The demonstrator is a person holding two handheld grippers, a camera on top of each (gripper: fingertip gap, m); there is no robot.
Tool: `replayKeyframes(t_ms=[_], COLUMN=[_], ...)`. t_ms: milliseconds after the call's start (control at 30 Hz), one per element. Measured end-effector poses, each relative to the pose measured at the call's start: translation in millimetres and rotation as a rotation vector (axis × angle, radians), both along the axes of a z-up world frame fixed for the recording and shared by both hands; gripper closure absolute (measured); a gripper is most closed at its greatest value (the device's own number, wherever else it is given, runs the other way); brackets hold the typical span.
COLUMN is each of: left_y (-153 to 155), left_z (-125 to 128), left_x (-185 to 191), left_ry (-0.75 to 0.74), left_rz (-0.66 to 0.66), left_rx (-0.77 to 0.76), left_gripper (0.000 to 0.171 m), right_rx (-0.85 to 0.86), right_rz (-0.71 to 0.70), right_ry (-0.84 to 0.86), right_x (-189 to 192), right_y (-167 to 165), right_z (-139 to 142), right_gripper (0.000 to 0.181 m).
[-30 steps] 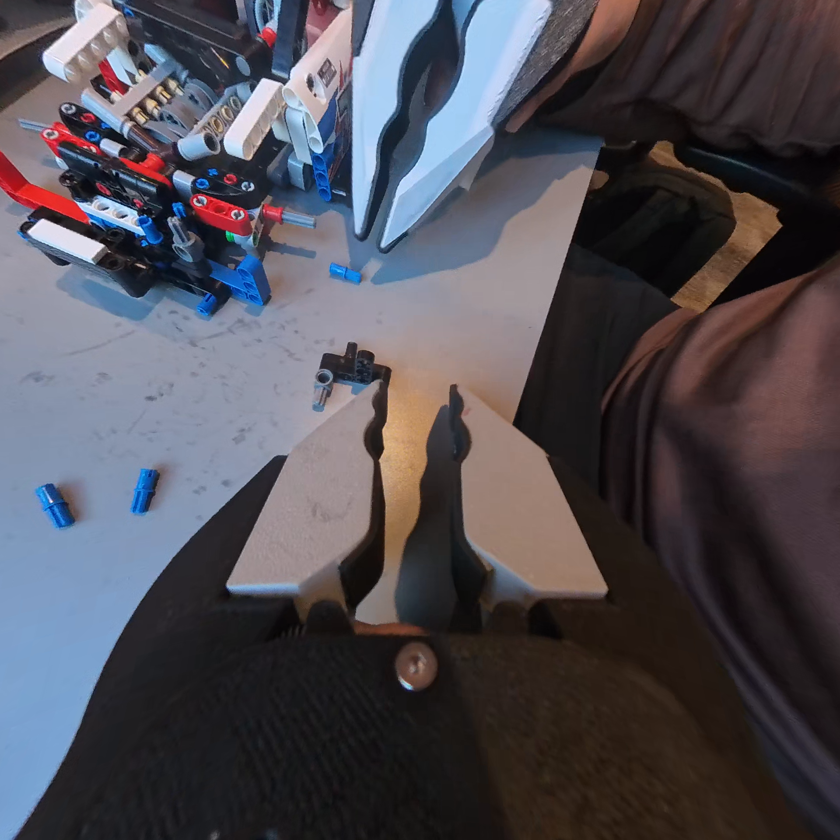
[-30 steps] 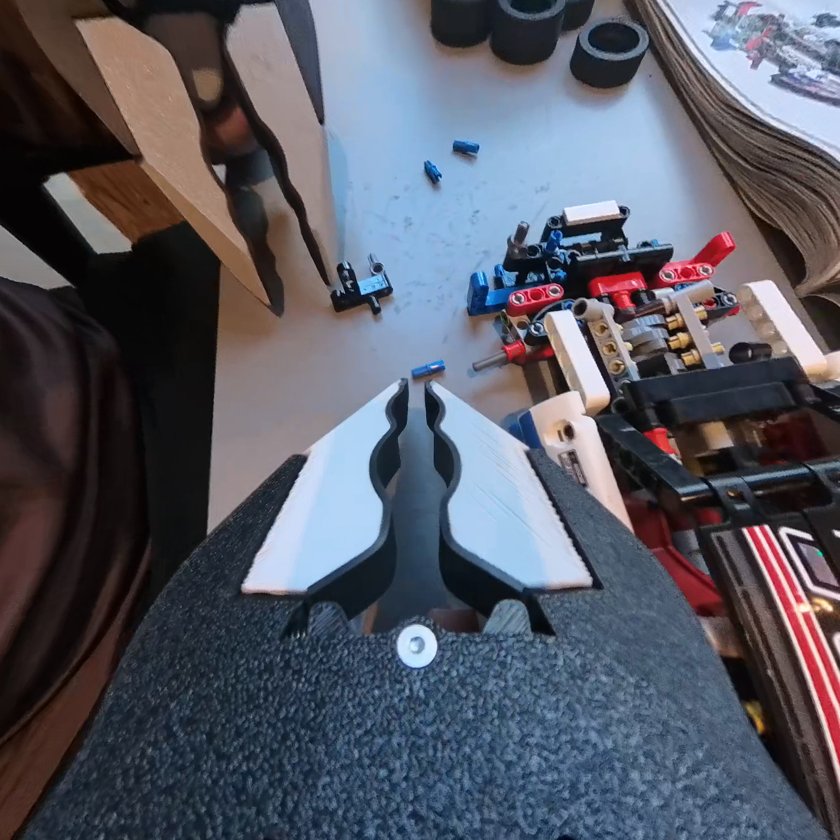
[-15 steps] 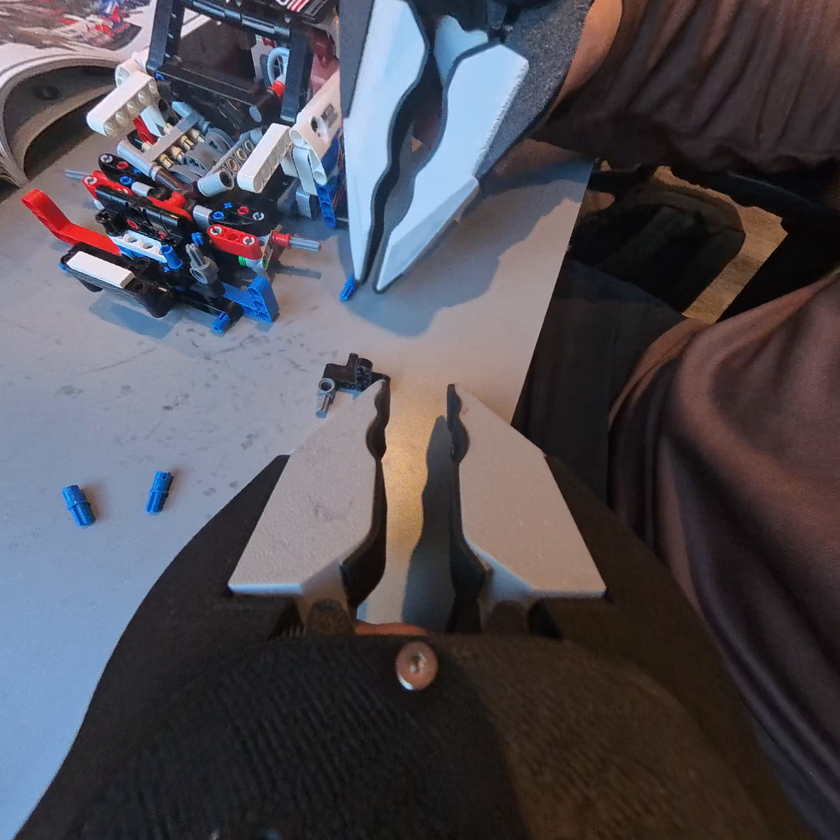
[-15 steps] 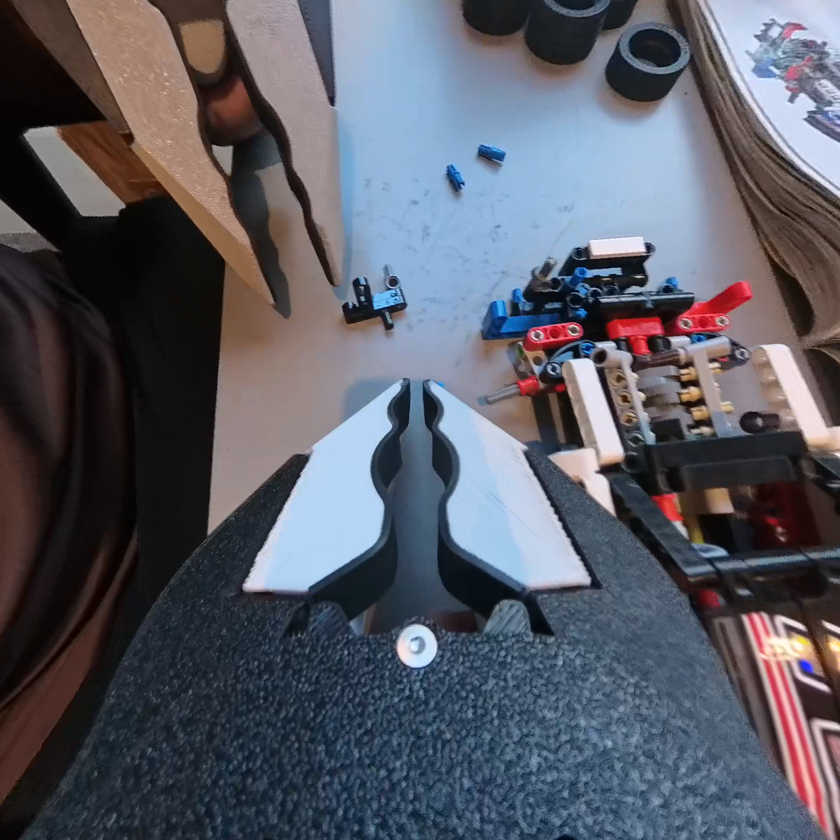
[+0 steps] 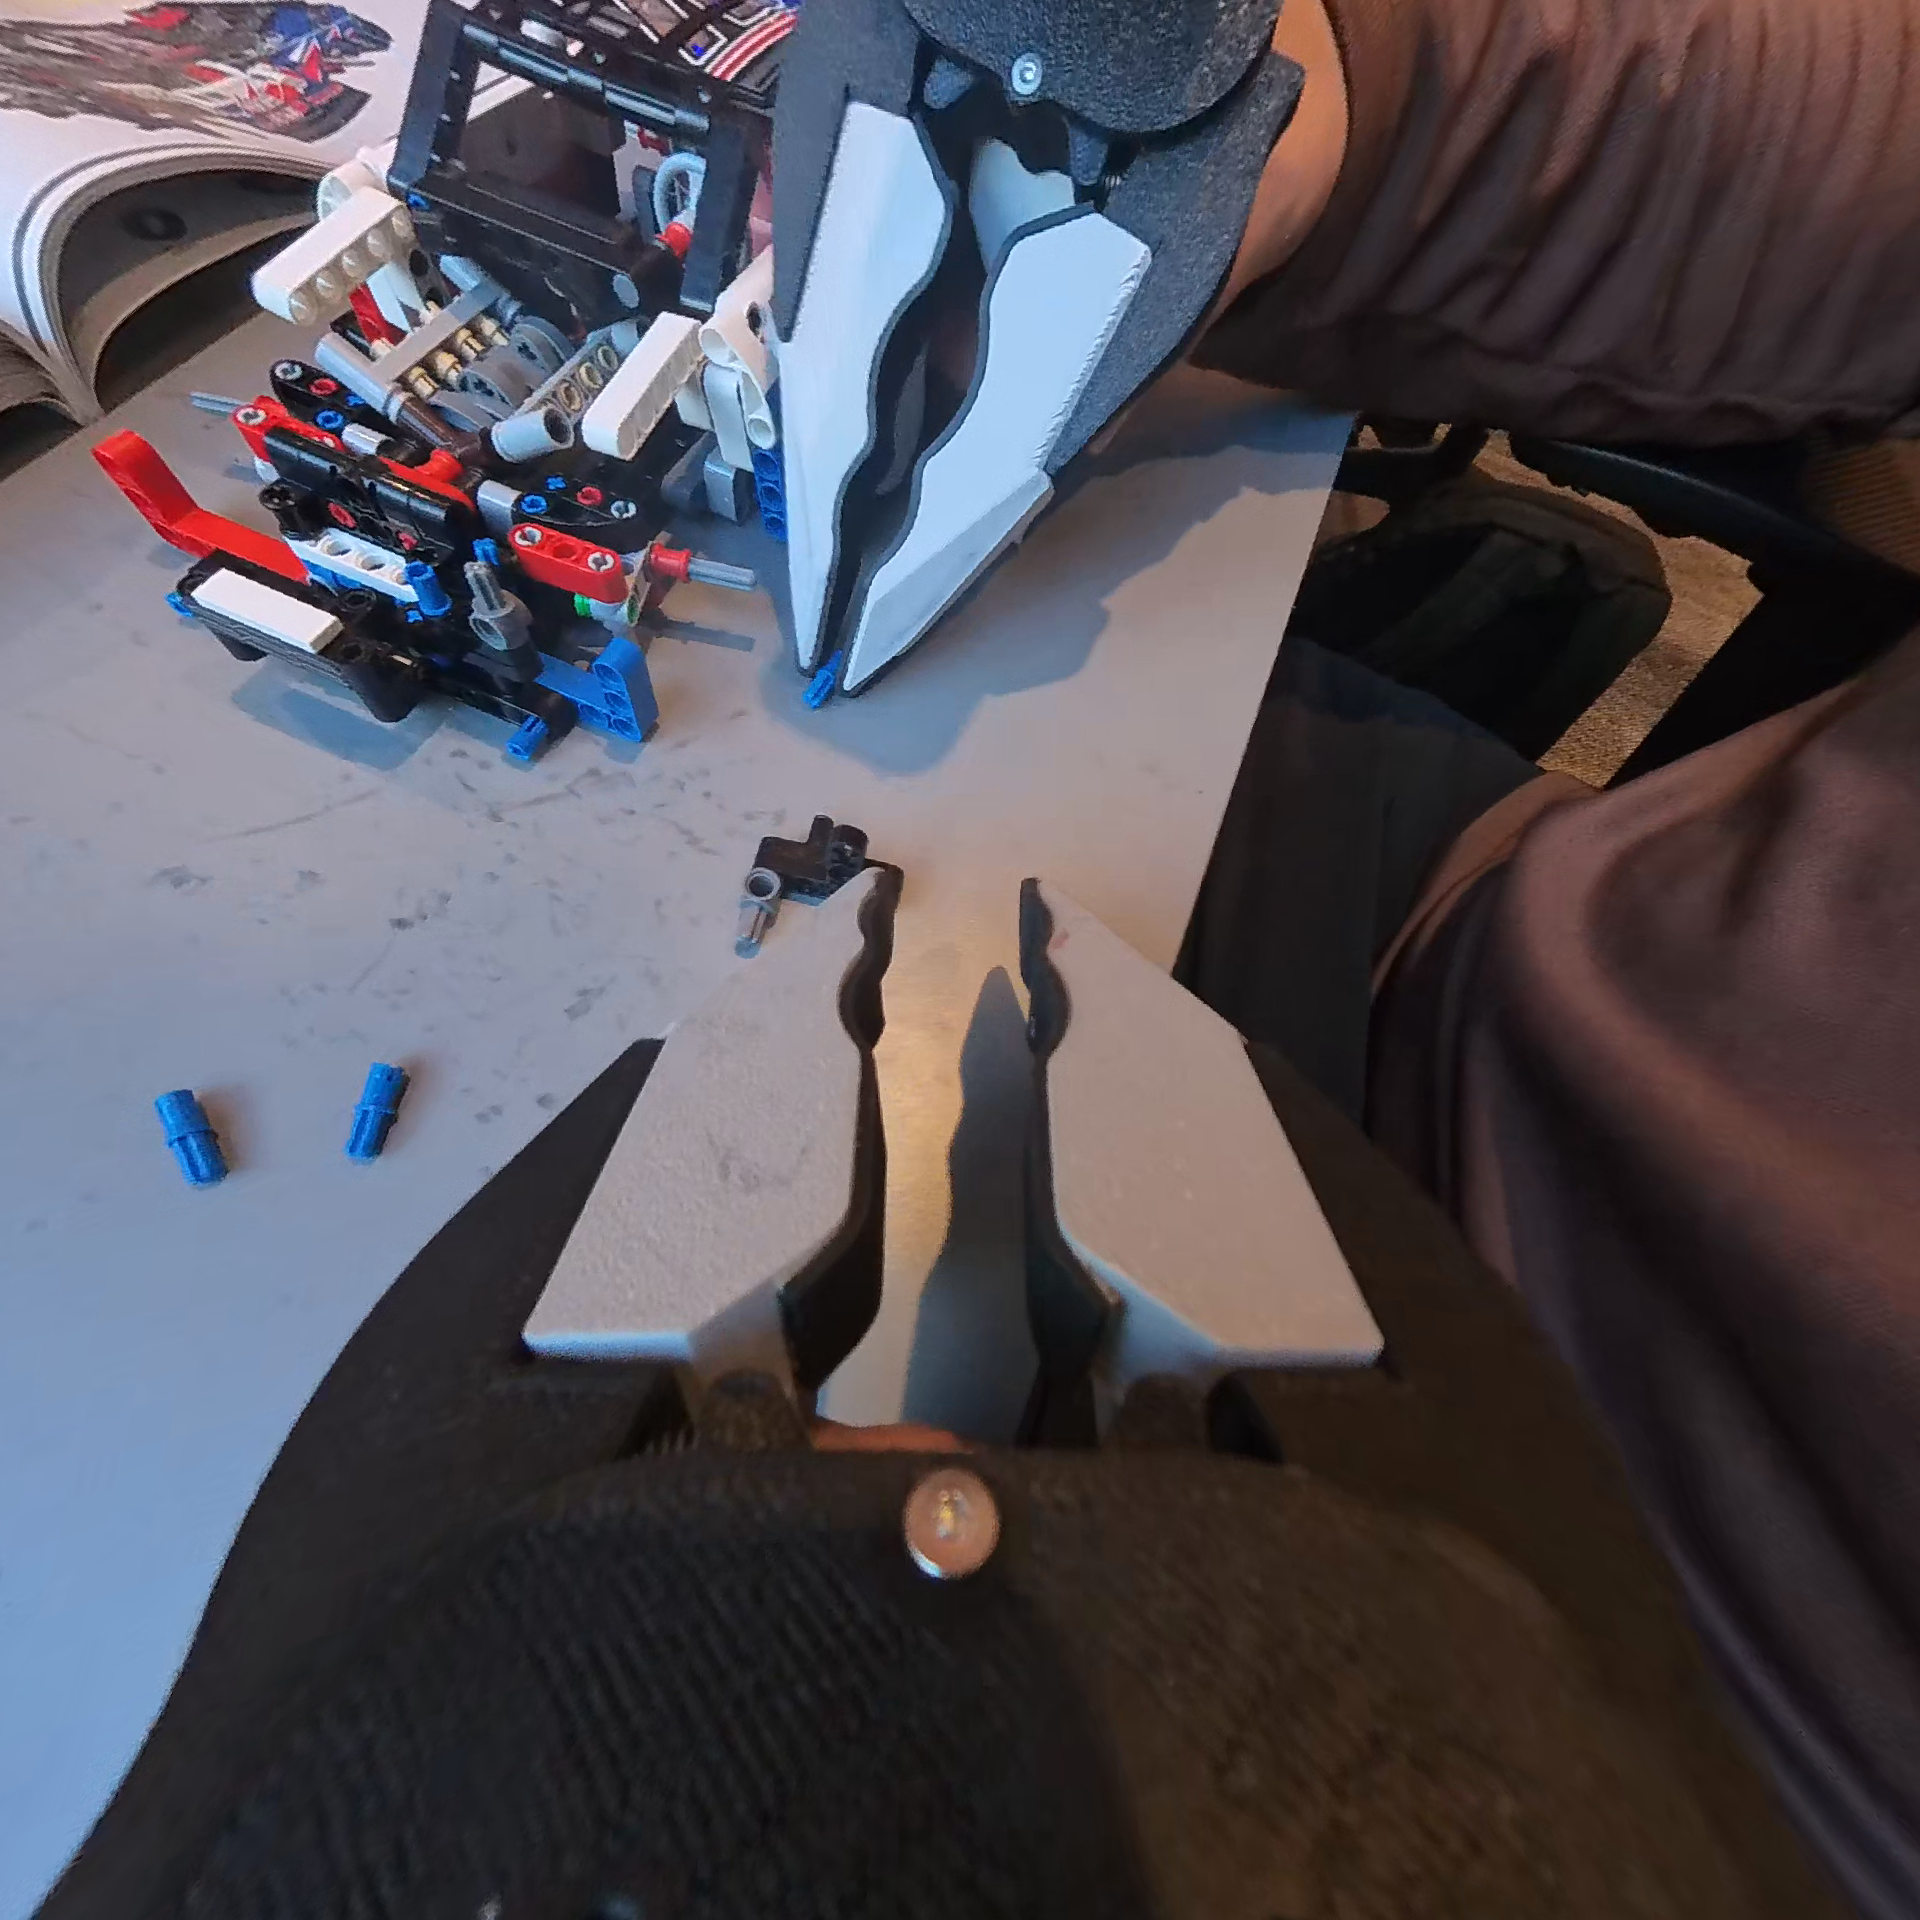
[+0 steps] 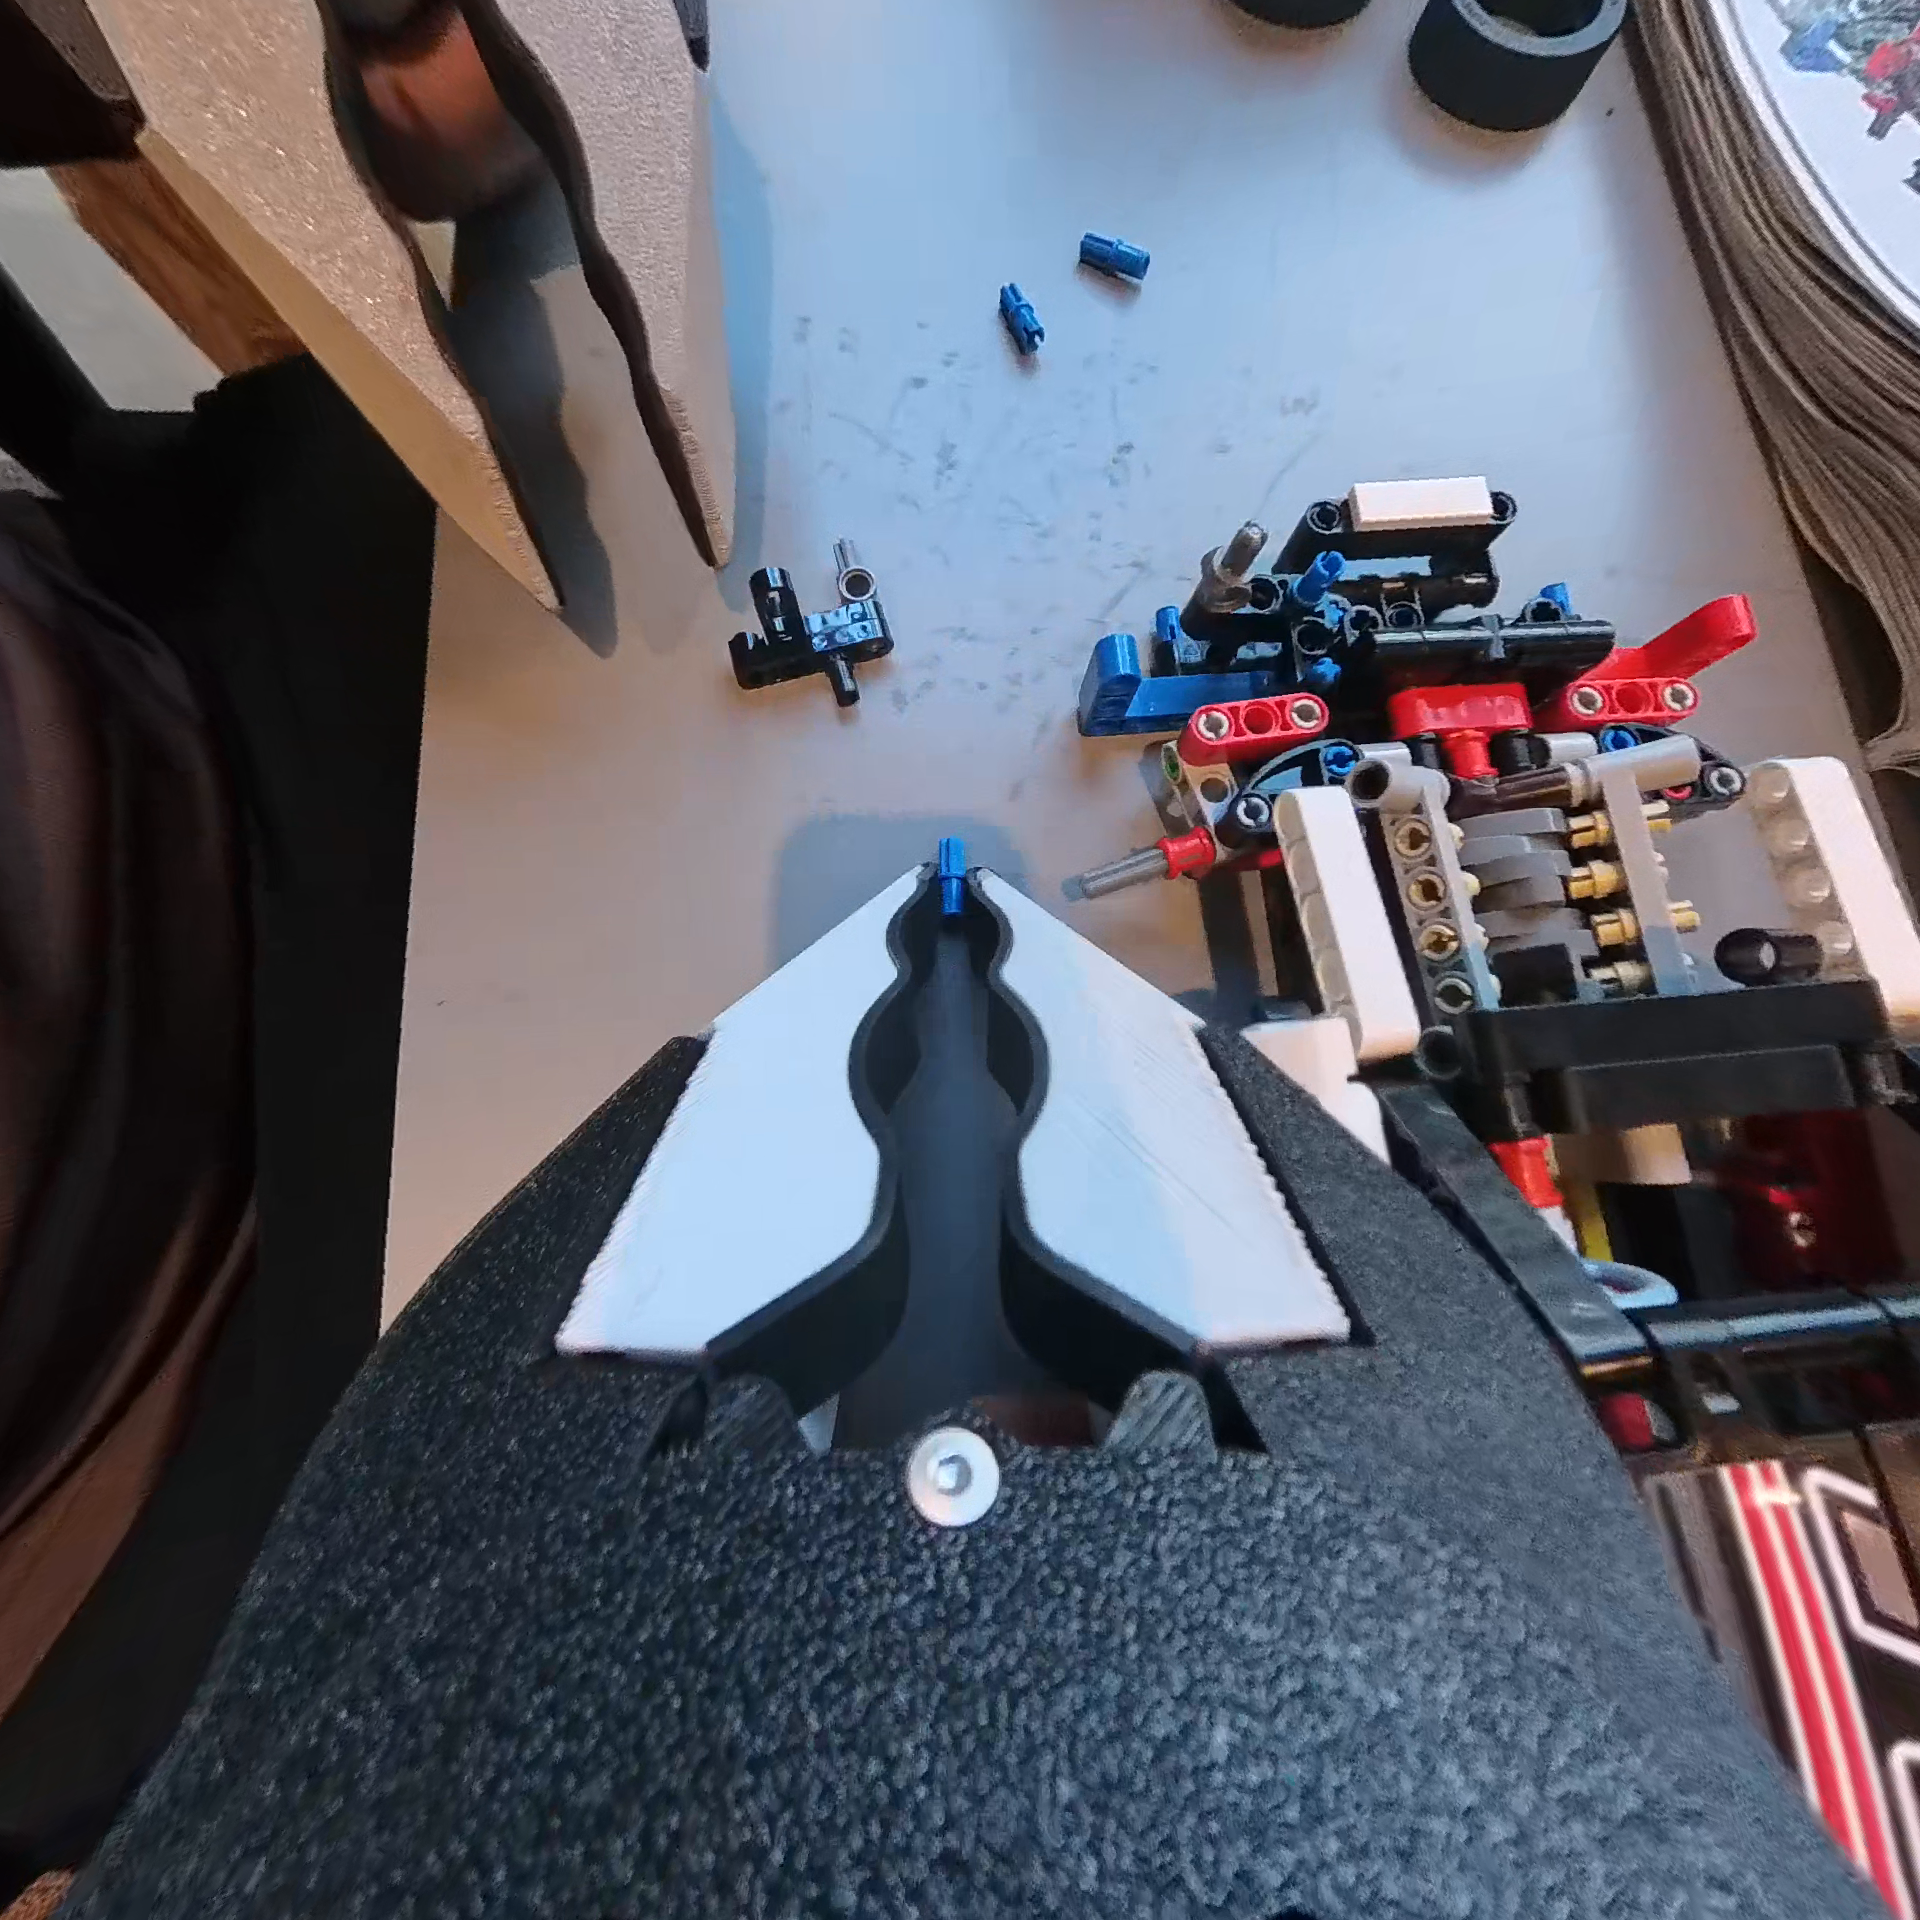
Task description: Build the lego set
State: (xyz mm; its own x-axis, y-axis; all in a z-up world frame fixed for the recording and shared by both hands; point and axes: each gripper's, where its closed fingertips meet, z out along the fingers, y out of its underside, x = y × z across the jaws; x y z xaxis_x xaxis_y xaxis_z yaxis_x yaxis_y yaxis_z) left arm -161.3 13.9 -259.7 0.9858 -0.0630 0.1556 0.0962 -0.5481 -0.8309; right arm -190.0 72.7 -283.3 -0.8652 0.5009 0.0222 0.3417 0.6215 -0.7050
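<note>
- Right now the right gripper (image 6: 950,878) pinches a blue pin (image 6: 950,890) at its tips, near the table (image 5: 1195,665) edge, beside the lego model (image 6: 1475,790).
- Left gripper (image 5: 956,894) hovers with fingers apart, just right of the black connector piece (image 5: 805,862); open tabletop lies left.

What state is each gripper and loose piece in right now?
Right gripper: shut on a small blue pin.
Left gripper: open, empty.
Small black connector piece: loose on the table, ungripped.
Two blue pins: lying apart on the grey table.
Half-built lego vehicle: unfinished.
</note>
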Motion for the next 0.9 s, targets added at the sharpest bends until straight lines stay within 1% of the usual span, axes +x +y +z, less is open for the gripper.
replayKeyframes(t_ms=[133, 267, 333, 467, 567, 667, 733, 833, 900], left_y=[0, 0, 0, 0, 1, 1, 1, 1, 1], left_z=[1, 0, 0, 0, 1, 0, -1, 0, 2], left_x=[-1, -3, -4, -5, -7, -10, -11, -13, -16], left_ry=[-0.004, -0.017, -0.023, -0.030, -0.039, -0.044, -0.047, -0.075, -0.092], left_rz=[0.009, 0.019, 0.025, 0.034, 0.045, 0.064, 0.071, 0.079, 0.089], left_rx=[0.003, 0.001, 0.000, -0.002, 0.004, -0.001, -0.012, -0.014, -0.011], left_gripper=[0.150, 0.150, 0.149, 0.149, 0.150, 0.150, 0.149, 0.145, 0.139], right_rx=[0.003, -0.041, -0.051, -0.005, 0.009, 0.021, -0.013, -0.052, -0.038], right_rz=[-0.030, -0.066, -0.078, -0.090, -0.076, -0.067, -0.069, -0.070, -0.067], right_ry=[0.042, 0.112, 0.114, 0.124, 0.157, 0.142, 0.137, 0.120, 0.104], right_x=[4, 17, 24, 30, 32, 32, 31, 31, 32], right_y=[-1, -2, 3, 20, 23, 26, 27, 27, 27], right_z=[1, 12, 15, 7, 9, 6, 9, 13, 9], right_gripper=[0.177, 0.177, 0.177, 0.177, 0.177, 0.177, 0.177, 0.177, 0.177])
